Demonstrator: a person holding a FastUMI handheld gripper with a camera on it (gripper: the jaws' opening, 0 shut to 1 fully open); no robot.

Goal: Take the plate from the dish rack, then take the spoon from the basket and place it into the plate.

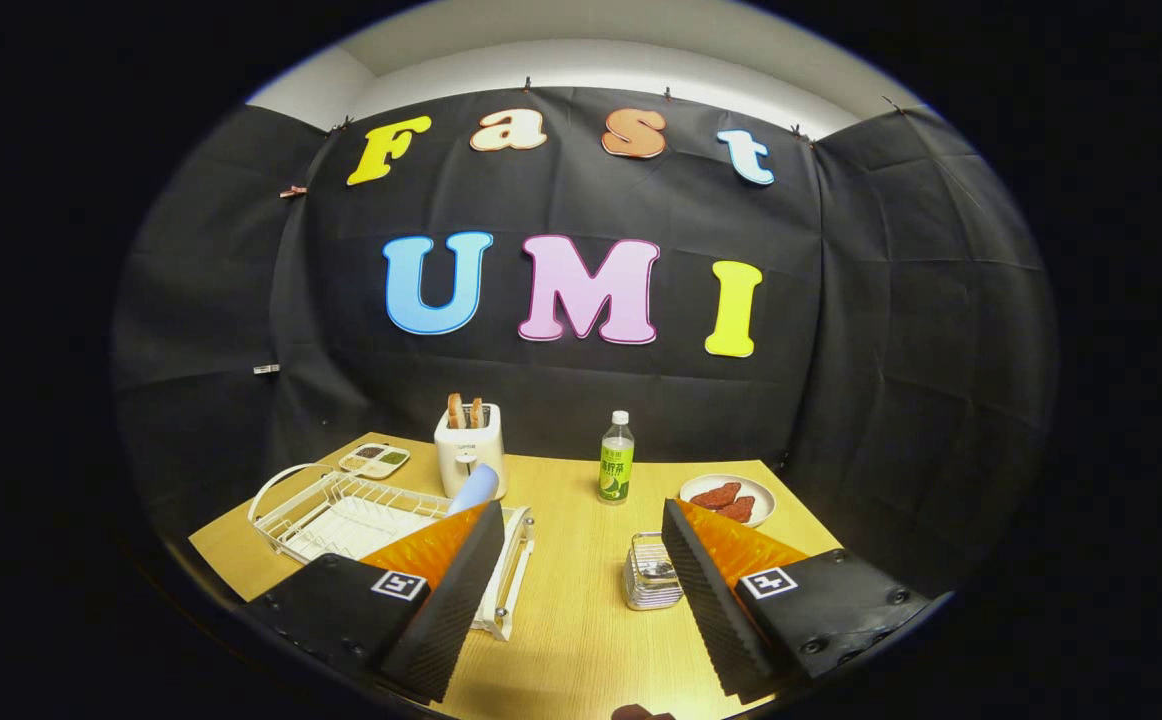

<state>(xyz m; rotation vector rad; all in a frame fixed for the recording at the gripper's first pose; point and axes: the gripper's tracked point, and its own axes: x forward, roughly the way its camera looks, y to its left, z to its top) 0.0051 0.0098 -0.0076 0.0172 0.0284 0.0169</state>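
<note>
A white wire dish rack [341, 510] stands on the wooden table, ahead of my left finger. A pale blue plate [474, 489] stands on edge in the rack, its lower part hidden behind that finger's tip. A small metal wire basket [647, 572] sits just inside my right finger; I cannot make out the spoon in it. My gripper [581, 515] hovers above the table's near side, open wide with nothing between its fingers.
Behind the rack stands a white toaster [469, 450] holding bread slices, with a small divided dish [374, 459] to its left. A green-labelled bottle [616, 458] stands mid-table. A plate of red food [728, 498] lies beyond the right finger. Bare wood [581, 600] runs between the fingers.
</note>
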